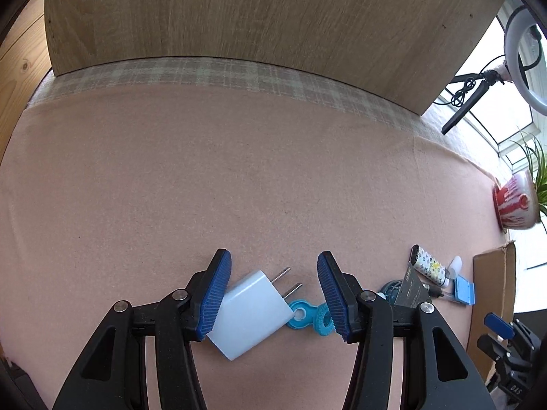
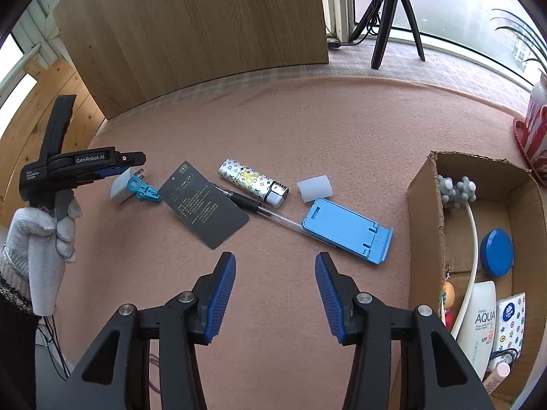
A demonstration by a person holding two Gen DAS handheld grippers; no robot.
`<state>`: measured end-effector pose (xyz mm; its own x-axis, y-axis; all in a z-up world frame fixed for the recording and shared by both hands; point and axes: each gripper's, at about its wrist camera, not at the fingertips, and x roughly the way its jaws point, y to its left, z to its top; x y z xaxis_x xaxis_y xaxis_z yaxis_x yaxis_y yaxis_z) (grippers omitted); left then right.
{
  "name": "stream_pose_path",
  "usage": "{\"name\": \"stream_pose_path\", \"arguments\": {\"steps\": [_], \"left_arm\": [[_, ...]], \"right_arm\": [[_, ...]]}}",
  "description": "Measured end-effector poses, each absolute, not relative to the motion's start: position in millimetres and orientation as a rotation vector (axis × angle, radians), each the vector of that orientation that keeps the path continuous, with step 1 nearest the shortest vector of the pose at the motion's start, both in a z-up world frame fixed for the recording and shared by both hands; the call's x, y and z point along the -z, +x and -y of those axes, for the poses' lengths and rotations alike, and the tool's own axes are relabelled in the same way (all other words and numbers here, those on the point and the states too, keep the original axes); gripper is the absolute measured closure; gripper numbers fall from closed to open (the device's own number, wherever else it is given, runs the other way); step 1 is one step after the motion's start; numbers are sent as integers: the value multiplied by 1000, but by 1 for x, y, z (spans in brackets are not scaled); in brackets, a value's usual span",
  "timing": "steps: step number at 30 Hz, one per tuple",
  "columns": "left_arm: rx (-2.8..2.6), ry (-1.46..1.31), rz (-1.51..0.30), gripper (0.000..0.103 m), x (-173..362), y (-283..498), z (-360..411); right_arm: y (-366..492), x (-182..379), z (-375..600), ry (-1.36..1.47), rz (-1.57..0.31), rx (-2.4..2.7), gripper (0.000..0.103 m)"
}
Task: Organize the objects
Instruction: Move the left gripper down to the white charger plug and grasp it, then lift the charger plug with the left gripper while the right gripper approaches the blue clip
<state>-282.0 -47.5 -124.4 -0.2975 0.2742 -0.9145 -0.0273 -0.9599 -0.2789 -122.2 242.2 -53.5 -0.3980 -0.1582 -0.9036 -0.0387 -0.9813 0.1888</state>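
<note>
A white charger plug (image 1: 251, 314) lies on the pink mat between the fingers of my left gripper (image 1: 273, 256), which is open. Its left pad sits right beside the plug and its right pad stands clear of it. A teal plastic piece (image 1: 307, 314) rests against the plug. In the right wrist view the left gripper (image 2: 116, 167) hovers over the charger (image 2: 121, 189), held by a gloved hand (image 2: 44, 225). My right gripper (image 2: 275, 258) is open above bare mat with nothing between its fingers. Ahead of it lie a dark card (image 2: 203, 205), a patterned lighter (image 2: 253, 182), a pen (image 2: 259, 206), a blue phone stand (image 2: 345, 230) and a white cap (image 2: 314, 188).
At the right stands a cardboard box (image 2: 424, 184) holding a sunscreen bottle (image 2: 480, 321), a blue lid (image 2: 497, 253), a massager and other small items. A wooden panel (image 2: 191, 34) rises behind the mat. Near the window are a tripod (image 2: 393, 10) and a red-and-white pot (image 2: 536, 130).
</note>
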Motion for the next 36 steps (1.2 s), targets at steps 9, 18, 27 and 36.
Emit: {"name": "stream_pose_path", "arguments": {"steps": [9, 18, 27, 36], "left_arm": [[-2343, -1675, 128, 55, 126, -239, 9], [-2255, -1629, 168, 59, 125, -187, -26], [-2246, -1609, 156, 59, 124, -139, -52], [-2214, -1609, 101, 56, 116, -114, -58]], "right_arm": [[-125, 61, -244, 1697, 321, 2536, 58], [-116, 62, -240, 1677, 355, 2510, 58], [-98, 70, -246, 1698, 404, 2468, 58], [-86, 77, -248, 1716, 435, 2439, 58]]}}
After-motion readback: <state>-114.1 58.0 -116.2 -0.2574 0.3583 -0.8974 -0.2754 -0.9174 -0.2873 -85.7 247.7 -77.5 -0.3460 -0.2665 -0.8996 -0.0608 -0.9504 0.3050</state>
